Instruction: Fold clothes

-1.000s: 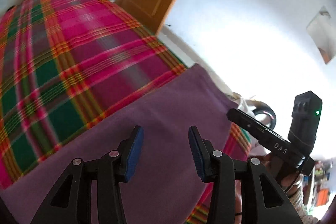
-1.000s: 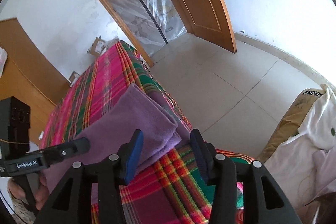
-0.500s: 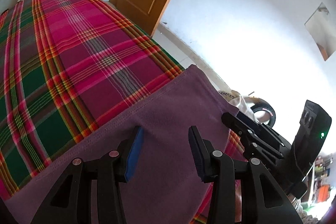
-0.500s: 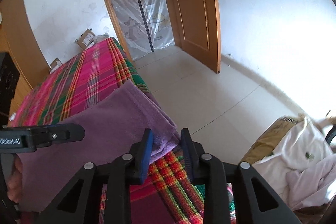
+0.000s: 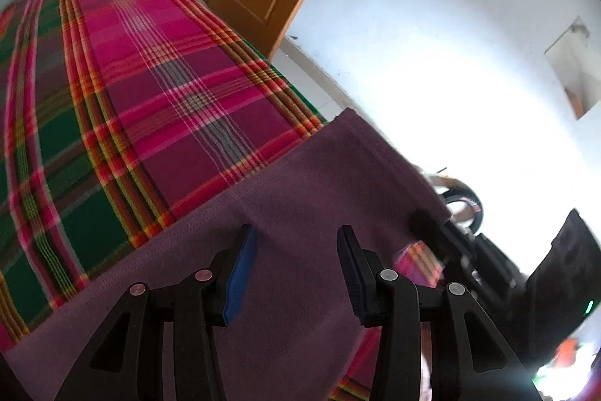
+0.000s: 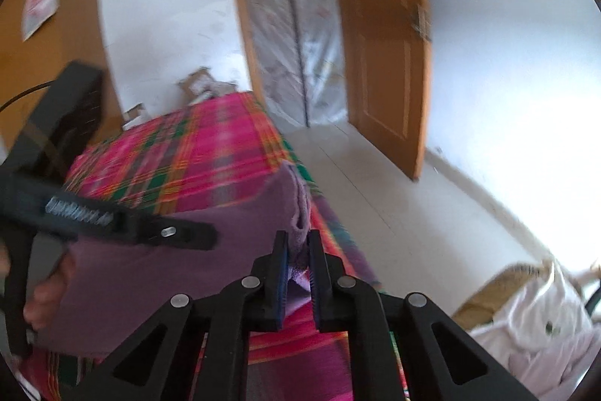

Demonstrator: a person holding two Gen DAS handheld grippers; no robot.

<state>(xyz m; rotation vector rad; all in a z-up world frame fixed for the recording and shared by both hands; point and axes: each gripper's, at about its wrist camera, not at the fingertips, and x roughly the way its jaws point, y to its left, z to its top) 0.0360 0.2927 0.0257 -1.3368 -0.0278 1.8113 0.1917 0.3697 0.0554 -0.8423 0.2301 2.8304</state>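
1. The purple garment [image 5: 300, 213] lies flat on the plaid bedcover [image 5: 150, 93], at the bed's edge nearest the wooden door [image 6: 387, 62].
2. The right hand-held gripper [image 6: 298, 250] is pressed together, pinching a bunched corner of the garment on the door side.
3. The left hand-held gripper [image 5: 296, 250] hovers spread above the garment, gripping nothing.
4. Risk: with only one corner pinched, lifting could drag the layers askew or pull the garment off the bed edge.
5. Risk: the bunched cloth may slip from the pads.
6. No container is visible; pale laundry [image 6: 544, 318] is heaped beyond the bed, away from the garment.
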